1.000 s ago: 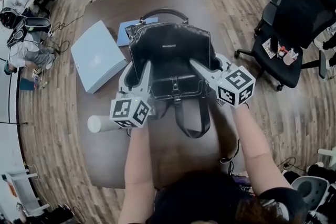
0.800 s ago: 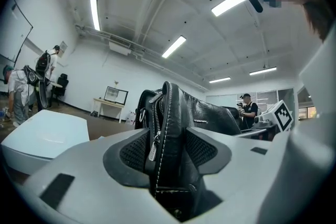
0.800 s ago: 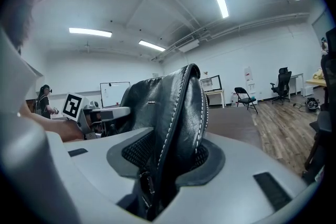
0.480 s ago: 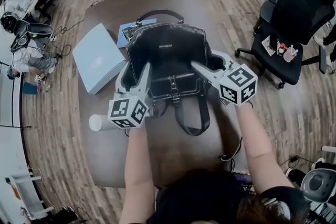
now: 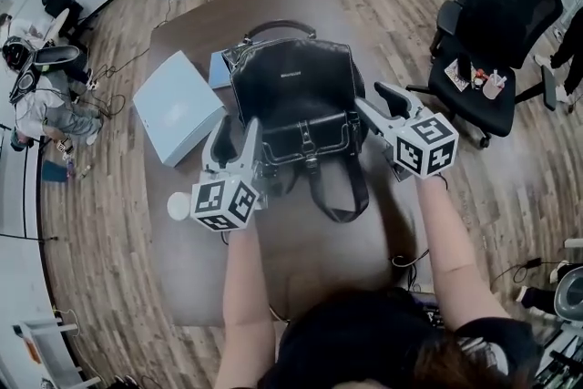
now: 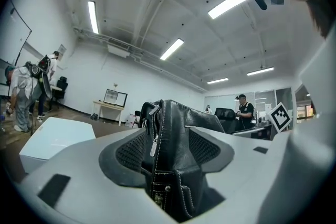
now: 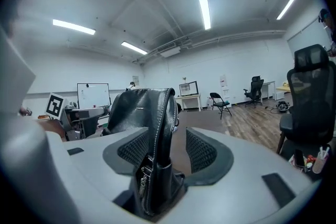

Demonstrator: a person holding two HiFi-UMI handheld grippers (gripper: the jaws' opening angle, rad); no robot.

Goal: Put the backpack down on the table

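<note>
Black leather backpack (image 5: 296, 91) stands upright on the middle of the worktop (image 5: 301, 250) in the head view, with its straps trailing toward the near edge. My left hand-held gripper (image 5: 238, 134) and right hand-held gripper (image 5: 372, 101) flank its sides.

In the left gripper view the jaws are wide, having just been opening. The bag's zipped side seam sits between them, not pinched.

The right gripper view shows the same: the jaws have just been opening, with the seam between them and a gap showing.

I judge the set-down done and the release in hand. Next I'd draw both straight back toward the near edge without snagging the bag.
</note>
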